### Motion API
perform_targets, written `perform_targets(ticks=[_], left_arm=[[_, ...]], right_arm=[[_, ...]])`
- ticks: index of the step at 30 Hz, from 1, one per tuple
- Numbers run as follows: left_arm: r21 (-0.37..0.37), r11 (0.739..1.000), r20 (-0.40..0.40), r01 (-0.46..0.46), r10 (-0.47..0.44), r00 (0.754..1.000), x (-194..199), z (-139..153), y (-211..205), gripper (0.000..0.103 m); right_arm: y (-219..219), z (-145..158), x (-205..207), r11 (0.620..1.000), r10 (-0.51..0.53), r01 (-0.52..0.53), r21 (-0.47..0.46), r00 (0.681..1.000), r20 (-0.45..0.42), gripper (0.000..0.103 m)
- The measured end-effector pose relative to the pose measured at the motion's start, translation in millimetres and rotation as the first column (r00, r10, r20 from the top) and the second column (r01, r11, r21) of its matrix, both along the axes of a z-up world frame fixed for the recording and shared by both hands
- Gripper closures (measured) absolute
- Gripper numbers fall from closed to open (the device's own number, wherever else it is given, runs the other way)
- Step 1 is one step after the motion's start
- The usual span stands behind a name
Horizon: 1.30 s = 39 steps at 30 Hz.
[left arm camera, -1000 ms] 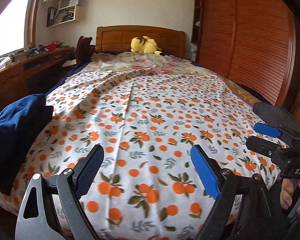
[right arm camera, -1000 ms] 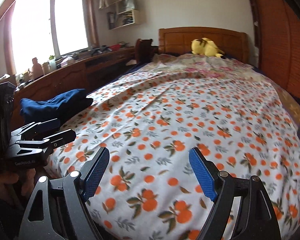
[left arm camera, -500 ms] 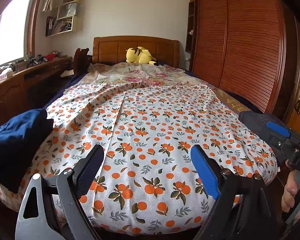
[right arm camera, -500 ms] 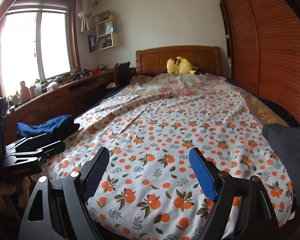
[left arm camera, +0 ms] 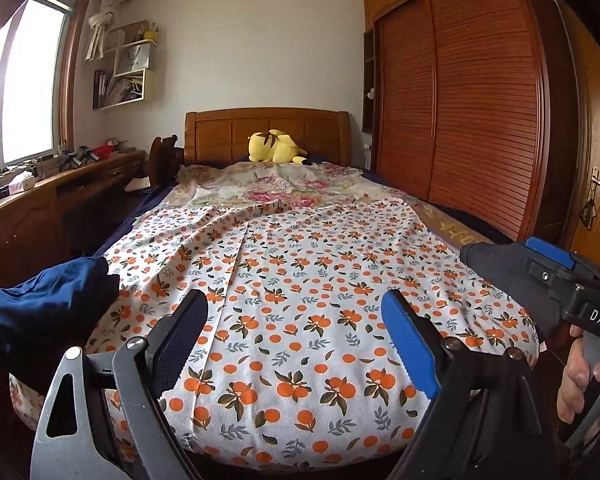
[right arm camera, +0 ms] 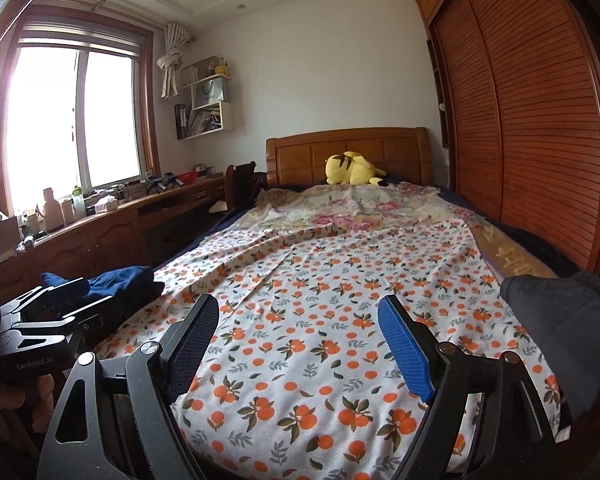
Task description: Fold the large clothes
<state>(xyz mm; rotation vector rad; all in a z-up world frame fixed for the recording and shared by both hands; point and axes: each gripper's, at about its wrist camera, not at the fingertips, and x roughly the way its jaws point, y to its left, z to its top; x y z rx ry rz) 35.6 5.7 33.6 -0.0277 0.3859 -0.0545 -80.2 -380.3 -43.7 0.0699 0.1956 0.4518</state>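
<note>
A white sheet with an orange-fruit print [left arm camera: 300,280] [right arm camera: 332,320] lies spread over the near half of the bed. At its left edge a navy blue garment [left arm camera: 40,308] [right arm camera: 120,278] is bunched up. A dark grey garment [left arm camera: 496,268] [right arm camera: 560,312] lies at the right edge. My left gripper [left arm camera: 296,308] hovers open above the foot of the bed with nothing between its fingers; the right wrist view shows it [right arm camera: 96,295] beside the navy garment. My right gripper [right arm camera: 300,312] is open and empty too; it [left arm camera: 540,264] sits in front of the grey garment, with a hand [left arm camera: 580,372] on its handle.
A floral cover [left arm camera: 284,192] lies beyond the print sheet, with a yellow plush toy [left arm camera: 274,148] at the wooden headboard [left arm camera: 220,136]. A cluttered wooden desk [right arm camera: 100,232] runs along the left under the window. Slatted wardrobe doors [left arm camera: 460,120] line the right, with a door [left arm camera: 596,200] nearer.
Both grippers have drawn back from the bed and risen, so the whole bed and more of the room now show. Their jaws stay equally wide. The garments have not moved.
</note>
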Motion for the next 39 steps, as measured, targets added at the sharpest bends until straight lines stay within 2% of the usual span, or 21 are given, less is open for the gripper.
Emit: perform_targets(ticks=[7, 39], left_arm=[[-0.011, 1.000, 0.006, -0.007, 0.007, 1.000, -0.8, 0.1, 2.3, 0.014], [-0.010, 1.000, 0.005, -0.007, 0.007, 1.000, -2.2, -0.5, 2.1, 0.014]], right_arm=[[9.8, -12.7, 15.8, 1.000, 0.005, -0.005, -0.002, 1.000, -0.009, 0.020], [8.0, -15.2, 26.2, 1.000, 0.018, -0.018, -0.010, 1.000, -0.013, 0.020]])
